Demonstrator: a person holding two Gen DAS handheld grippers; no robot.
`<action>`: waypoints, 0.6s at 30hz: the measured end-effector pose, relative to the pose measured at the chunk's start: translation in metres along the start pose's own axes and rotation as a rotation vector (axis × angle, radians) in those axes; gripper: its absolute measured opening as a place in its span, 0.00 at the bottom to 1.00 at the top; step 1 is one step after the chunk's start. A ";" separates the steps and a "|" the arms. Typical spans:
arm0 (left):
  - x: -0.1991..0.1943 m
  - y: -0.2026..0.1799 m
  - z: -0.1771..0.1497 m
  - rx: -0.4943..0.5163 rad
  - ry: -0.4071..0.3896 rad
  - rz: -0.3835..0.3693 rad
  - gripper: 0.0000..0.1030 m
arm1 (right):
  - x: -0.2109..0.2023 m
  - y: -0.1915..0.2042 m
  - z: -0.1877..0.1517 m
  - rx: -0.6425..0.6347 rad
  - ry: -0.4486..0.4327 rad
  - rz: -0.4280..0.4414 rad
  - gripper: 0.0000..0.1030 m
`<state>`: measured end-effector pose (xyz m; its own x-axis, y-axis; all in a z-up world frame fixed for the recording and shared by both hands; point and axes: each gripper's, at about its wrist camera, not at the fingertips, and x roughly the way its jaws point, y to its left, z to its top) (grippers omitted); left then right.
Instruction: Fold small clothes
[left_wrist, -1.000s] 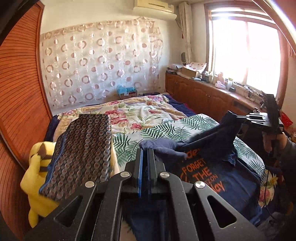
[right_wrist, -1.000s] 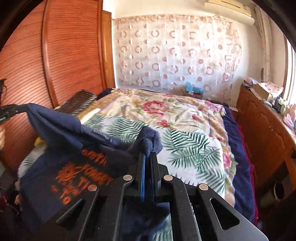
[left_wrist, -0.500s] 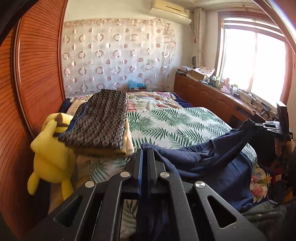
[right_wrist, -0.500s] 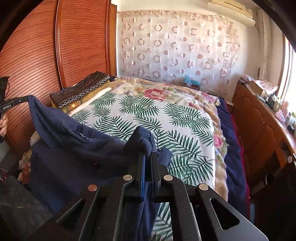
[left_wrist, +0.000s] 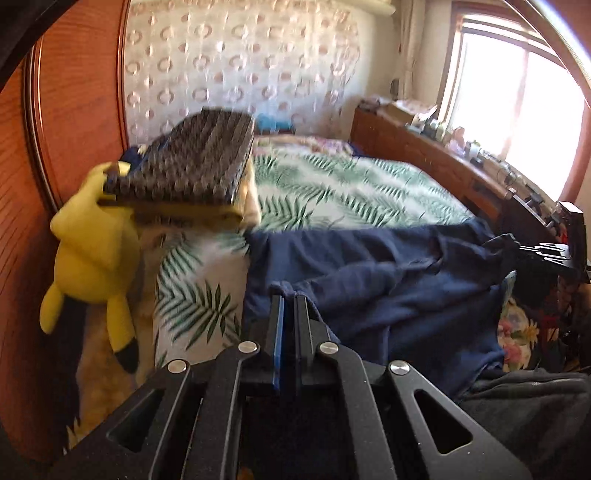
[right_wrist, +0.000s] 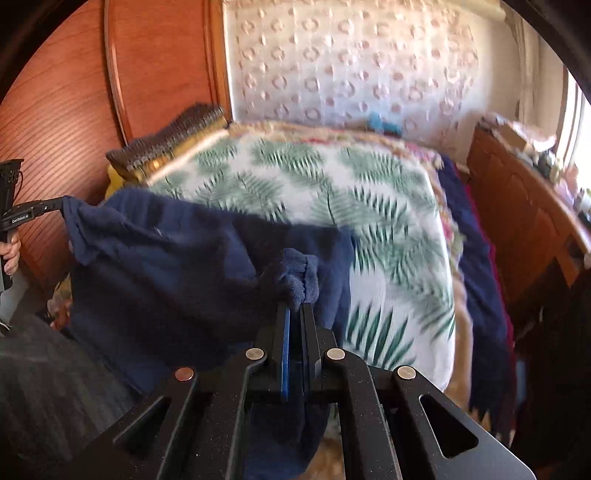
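Two sets of jaws, left gripper (left_wrist: 289, 301) and right gripper (right_wrist: 295, 308), clamped on corners of navy shirt (left_wrist: 388, 280) stretched between them over bed (left_wrist: 351, 192): keep taut, lower evenly, lay flat.

Bed (left_wrist: 351, 192), palm-leaf cover; navy garment (left_wrist: 388, 280) spread on near end.

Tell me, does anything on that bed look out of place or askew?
Yes: a yellow plush toy hangs off the bed's edge by the wooden wall, wedged under a folded patterned blanket. The navy shirt is merely stretched between both claws.
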<state>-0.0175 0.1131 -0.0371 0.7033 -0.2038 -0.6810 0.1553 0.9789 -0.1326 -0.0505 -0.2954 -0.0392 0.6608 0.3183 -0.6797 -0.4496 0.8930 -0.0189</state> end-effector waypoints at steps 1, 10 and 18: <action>0.004 0.001 -0.002 -0.005 0.007 0.011 0.04 | 0.003 -0.002 -0.003 0.015 0.012 -0.001 0.04; -0.008 -0.008 0.007 0.047 -0.041 0.011 0.37 | 0.003 -0.003 0.013 0.029 0.016 0.008 0.04; -0.011 -0.013 0.027 0.071 -0.093 0.012 0.76 | -0.017 -0.007 0.021 0.008 -0.053 -0.019 0.13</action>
<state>-0.0083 0.1022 -0.0081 0.7660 -0.1955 -0.6124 0.1931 0.9786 -0.0708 -0.0459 -0.3003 -0.0122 0.7003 0.3176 -0.6393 -0.4319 0.9015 -0.0254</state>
